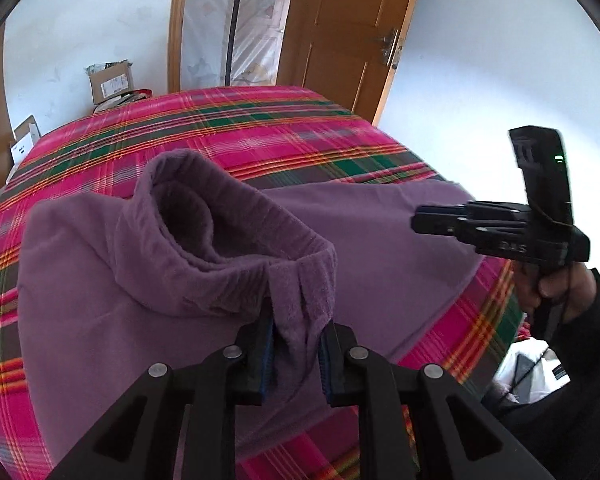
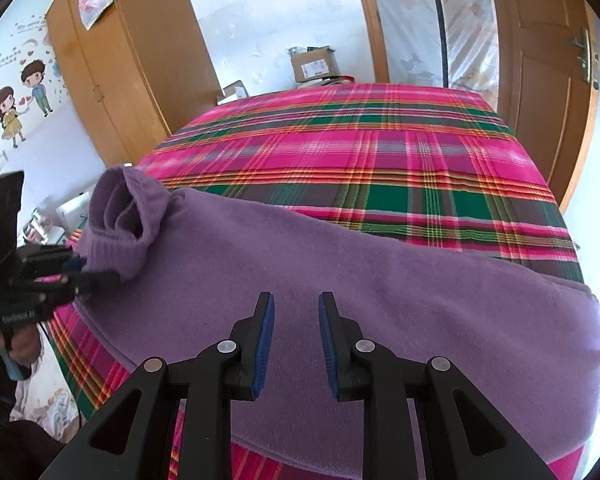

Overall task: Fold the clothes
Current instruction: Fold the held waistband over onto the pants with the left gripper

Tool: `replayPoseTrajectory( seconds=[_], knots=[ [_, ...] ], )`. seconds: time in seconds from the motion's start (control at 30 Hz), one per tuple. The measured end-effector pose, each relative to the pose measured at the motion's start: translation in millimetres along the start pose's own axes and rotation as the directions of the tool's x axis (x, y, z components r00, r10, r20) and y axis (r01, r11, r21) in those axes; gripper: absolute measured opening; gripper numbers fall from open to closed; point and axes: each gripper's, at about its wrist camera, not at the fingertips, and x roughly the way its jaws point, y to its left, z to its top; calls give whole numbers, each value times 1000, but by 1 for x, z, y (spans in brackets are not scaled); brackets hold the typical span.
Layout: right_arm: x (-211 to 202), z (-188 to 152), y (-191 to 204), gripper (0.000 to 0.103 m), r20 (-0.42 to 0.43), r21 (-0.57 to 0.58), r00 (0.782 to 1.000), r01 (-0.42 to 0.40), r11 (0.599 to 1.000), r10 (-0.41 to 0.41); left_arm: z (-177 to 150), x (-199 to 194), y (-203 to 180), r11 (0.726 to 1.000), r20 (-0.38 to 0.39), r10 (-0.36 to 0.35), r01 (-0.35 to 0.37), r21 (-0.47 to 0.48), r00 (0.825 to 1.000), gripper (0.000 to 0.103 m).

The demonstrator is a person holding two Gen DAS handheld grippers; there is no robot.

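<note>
Left wrist view: the left gripper (image 1: 296, 344) pinches the ribbed cuff of the purple sweater (image 1: 380, 248), which lies on the plaid bed (image 1: 260, 128).

Right wrist view: the right gripper (image 2: 296, 340) hovers spread above the sweater, pinching nothing.

Step in hand: sleeve fold. Next: lay the sleeve across the body.

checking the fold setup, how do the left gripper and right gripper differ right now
The left gripper is shut on the ribbed cuff of the purple fleece garment, holding it raised; the right gripper holds nothing. The left one's blue pads press fabric; the right one's jaws stand apart above the flat fleece, not visibly touching it. Both are black, with blue pads, over the plaid bedspread.
</note>
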Motion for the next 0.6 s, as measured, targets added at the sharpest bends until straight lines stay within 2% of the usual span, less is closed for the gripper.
replayPoseTrajectory(
  seconds=[0.1,0.2,0.4,0.5,0.57,0.6],
  knots=[
    [1,4,2,24,4,-3,1000,-14,1000,14,-2,-22,0,999,53,-20,21,-26,998,20],
    [6,11,7,25,9,-10,999,-41,999,41,-5,-37,-3,999,83,-38,39,-3,996,34],
    [10,19,22,26,23,-16,996,-86,996,86,10,-43,-15,997,155,-75,69,47,985,36],
    [8,19,25,26,25,-15,994,-103,995,103,13,-60,-6,999,233,-32,33,-3,972,36],
    [7,18,27,26,27,-13,992,-122,992,122,15,-58,20,993,226,58,-33,-112,972,36],
    [7,18,28,26,27,-11,990,-136,991,136,16,-51,33,984,183,105,-75,-161,978,36]
  ],
)
